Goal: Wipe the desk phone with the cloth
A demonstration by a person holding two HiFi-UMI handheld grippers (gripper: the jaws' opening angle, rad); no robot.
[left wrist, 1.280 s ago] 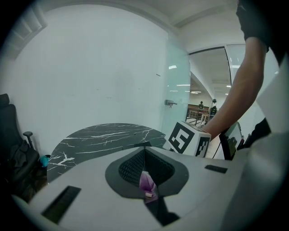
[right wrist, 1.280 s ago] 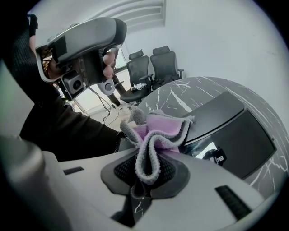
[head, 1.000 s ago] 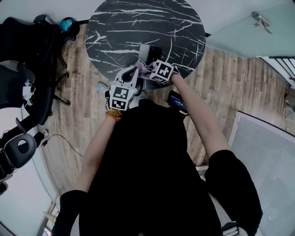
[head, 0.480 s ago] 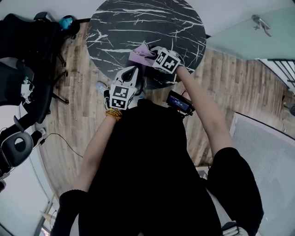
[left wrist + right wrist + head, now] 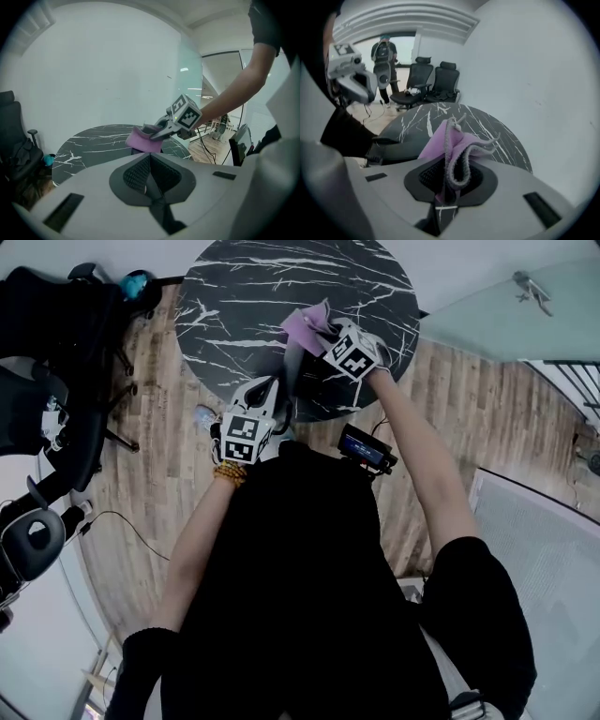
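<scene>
My right gripper (image 5: 330, 334) is shut on a purple cloth (image 5: 306, 326) and holds it above the round black marble table (image 5: 234, 287). In the right gripper view the cloth (image 5: 454, 145) bunches out of the jaws, its grey edging looped upward. The dark desk phone (image 5: 305, 382) sits at the table's near edge, below the cloth; it also shows low and left in the right gripper view (image 5: 391, 143). My left gripper (image 5: 266, 390) hovers at the table's near edge just left of the phone, its jaws together with nothing in them. The left gripper view shows the right gripper (image 5: 161, 133) with the cloth (image 5: 144, 140).
Black office chairs (image 5: 56, 343) stand left of the table on the wood floor. A person (image 5: 383, 61) stands far off beyond more chairs (image 5: 419, 82). A glass wall (image 5: 506, 306) runs at the right. A small screen device (image 5: 366, 448) hangs by my right arm.
My right gripper has lifted the cloth off the phone and carried it farther out over the table. The left gripper has stayed in place.
</scene>
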